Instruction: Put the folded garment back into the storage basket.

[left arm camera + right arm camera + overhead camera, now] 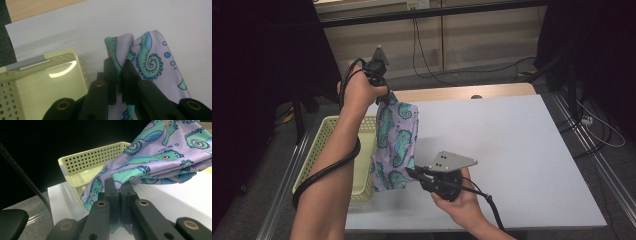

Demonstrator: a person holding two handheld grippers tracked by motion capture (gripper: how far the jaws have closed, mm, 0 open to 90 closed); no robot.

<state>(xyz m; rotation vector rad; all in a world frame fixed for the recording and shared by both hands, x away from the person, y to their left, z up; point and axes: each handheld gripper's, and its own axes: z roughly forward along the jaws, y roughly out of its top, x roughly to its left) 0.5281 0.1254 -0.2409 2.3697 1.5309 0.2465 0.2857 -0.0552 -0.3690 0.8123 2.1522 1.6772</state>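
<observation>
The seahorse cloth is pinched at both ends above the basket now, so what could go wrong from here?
1. Both tongs grip the cloth only by thin bunched edges, left tongs and right tongs; a tug could pull one free.
2. The cloth hangs past the inner rim of the basket; lowered now, part may land on the table.

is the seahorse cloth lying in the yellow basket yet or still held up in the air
Held up. The seahorse cloth hangs beside the yellow basket, pinched between the left hand-held gripper and right hand-held gripper.
</observation>
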